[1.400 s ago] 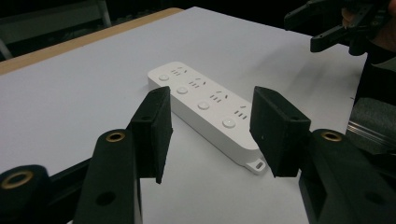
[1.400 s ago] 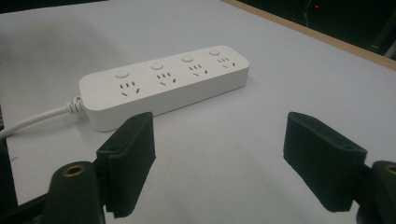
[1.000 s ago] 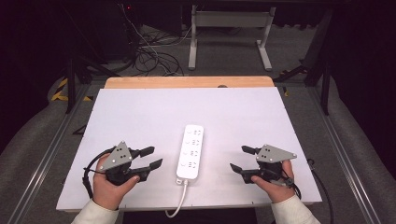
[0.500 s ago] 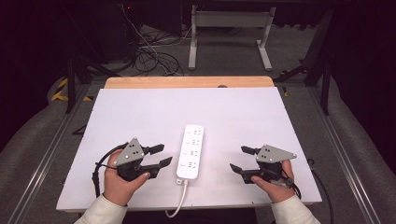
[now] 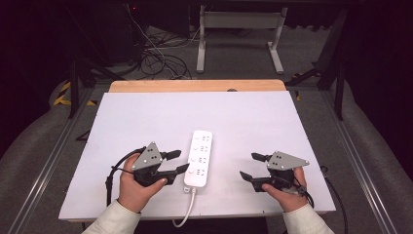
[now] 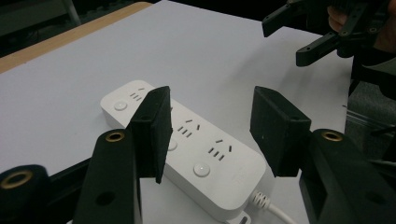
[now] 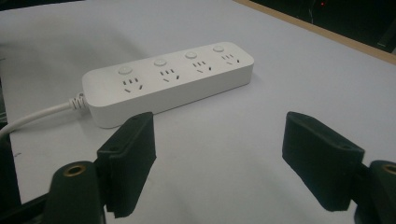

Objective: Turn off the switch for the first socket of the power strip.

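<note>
The table [image 5: 146, 122] has a white top with a strip of bare wood along its far edge. 1 thing lies directly on it — a white power strip [image 5: 198, 158], flat, its long side running from the near edge toward the wood strip. It sits closer to the near edge than to the wood strip, about midway between the table's 2 sides. It has 4 sockets, each with a round button — its white cord [image 5: 187, 209] runs off the near edge.
</note>
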A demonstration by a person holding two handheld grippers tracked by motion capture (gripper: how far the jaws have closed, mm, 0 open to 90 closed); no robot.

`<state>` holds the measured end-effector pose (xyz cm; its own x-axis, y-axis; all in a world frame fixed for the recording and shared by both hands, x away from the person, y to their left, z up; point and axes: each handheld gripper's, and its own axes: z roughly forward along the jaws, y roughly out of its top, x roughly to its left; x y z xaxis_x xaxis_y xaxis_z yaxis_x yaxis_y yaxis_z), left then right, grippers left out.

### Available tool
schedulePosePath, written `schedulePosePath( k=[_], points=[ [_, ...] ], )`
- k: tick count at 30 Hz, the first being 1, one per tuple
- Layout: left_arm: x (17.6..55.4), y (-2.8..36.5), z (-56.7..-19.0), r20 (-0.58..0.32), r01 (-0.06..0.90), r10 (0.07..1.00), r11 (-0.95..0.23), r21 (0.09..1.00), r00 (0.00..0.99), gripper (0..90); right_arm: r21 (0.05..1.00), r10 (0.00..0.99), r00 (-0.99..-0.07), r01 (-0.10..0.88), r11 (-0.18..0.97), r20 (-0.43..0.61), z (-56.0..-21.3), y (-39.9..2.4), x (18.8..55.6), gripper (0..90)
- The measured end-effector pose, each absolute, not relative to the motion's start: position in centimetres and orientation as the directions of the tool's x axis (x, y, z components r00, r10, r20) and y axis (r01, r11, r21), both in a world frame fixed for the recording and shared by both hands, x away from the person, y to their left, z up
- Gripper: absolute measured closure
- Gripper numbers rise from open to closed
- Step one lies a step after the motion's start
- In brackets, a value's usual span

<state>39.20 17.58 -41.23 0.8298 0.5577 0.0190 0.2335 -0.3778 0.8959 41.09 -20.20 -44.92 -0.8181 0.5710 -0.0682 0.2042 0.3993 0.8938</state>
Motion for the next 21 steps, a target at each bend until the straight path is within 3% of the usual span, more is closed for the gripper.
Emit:
schedulePosePath(
  k=[8,21],
  points=[
    [39.5,17.0,-41.4,0.010,0.246,0.552,-0.386,0.889,0.834,51.1,0.893,0.570,-0.819,0.206,0.401,-0.068,-44.9,-20.2,41.1,26.2],
    [40.8,16.2,-41.9,-0.072,0.351,0.530,-0.447,0.823,0.845,87.3,0.890,0.568,-0.820,0.204,0.407,-0.072,-45.0,-20.1,41.1,26.7]
  ],
)
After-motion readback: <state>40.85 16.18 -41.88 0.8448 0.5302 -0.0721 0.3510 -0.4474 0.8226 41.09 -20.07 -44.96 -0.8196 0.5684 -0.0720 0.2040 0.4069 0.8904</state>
